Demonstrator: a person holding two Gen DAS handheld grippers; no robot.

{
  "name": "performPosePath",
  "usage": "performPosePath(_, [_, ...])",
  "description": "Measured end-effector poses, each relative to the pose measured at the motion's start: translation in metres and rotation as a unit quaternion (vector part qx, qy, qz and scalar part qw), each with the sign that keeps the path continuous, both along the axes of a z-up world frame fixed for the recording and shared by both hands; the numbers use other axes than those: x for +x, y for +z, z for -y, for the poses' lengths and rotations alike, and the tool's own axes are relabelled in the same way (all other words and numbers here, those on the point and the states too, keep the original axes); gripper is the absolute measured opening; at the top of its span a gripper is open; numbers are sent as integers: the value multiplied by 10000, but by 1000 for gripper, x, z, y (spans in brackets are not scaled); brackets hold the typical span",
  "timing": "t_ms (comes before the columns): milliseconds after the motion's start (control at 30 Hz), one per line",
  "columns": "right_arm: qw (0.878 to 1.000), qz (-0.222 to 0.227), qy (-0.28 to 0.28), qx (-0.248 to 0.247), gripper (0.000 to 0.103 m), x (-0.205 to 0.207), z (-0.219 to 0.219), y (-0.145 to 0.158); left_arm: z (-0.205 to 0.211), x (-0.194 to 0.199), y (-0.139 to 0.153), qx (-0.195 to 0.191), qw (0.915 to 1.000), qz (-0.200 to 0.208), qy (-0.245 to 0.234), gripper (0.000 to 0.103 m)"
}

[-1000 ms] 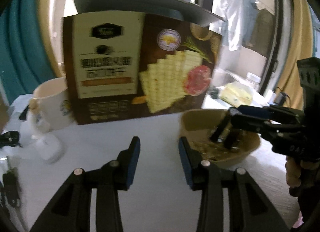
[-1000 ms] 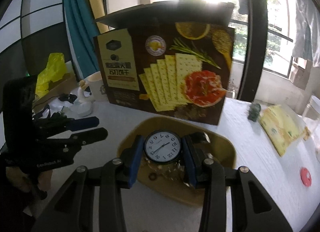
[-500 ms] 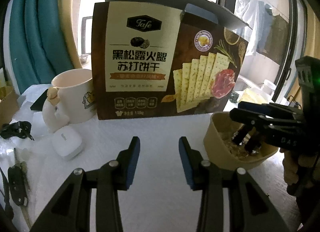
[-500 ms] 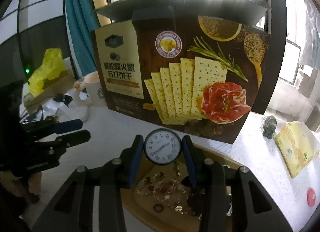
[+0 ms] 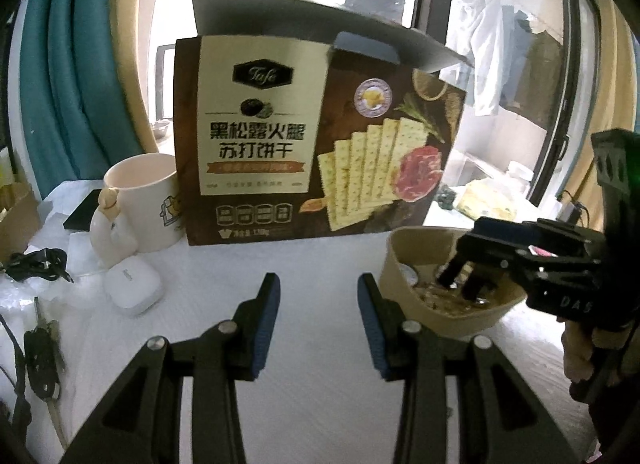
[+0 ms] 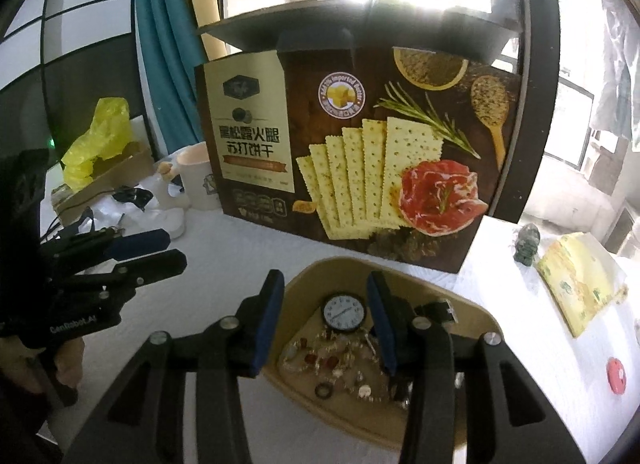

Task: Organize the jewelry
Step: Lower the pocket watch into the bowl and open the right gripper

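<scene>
Bare tabletop (image 5: pixel 312 344) ahead of my left claw (image 5: pixel 318 296) is free, but the cracker box (image 5: pixel 304 143) walls off the back, mug (image 5: pixel 144 203) crowding left

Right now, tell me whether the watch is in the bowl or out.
In. The watch lies face up inside the bowl, among jewelry, with gaps to both pads.

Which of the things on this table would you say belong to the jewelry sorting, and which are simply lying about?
Belong to the job:
tan bowl
small jewelry pieces in it
round watch in it
right gripper over the bowl

Lying about:
cracker box
mug
white earbud case
keys
yellow bag
</scene>
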State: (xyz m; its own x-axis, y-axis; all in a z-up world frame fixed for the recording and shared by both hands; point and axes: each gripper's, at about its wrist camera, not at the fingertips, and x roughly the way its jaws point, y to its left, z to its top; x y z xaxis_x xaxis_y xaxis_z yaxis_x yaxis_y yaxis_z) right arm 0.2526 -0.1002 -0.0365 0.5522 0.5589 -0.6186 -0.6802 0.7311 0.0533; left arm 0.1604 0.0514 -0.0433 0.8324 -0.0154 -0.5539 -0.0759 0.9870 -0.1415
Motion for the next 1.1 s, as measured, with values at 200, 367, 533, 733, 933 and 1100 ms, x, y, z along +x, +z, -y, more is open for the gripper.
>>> performPosePath(200, [9999,11,-110,23,41,-20,18,4,13,-15,4,20,9999,47,-93,39])
performPosePath(367, [9999,-9,-167,-3,41,-37,31,3,23,-30,4,6,9999,57,-134,39])
performPosePath(533, [9997,-14,-238,-18,41,-53,43,3,33,-44,3,6,9998,56,-192,39])
performPosePath(733, [9994,-66,-336,-52,41,-70,56,-2,40,-61,-1,12,9998,16,-214,39])
performPosePath(933, [9989,-198,-410,-148,41,-84,65,-13,42,-71,-9,-21,9998,-85,-178,39])
performPosePath(1100, [9978,-370,-495,-246,41,-89,72,-27,43,-73,-20,-44,9995,-236,-190,39])
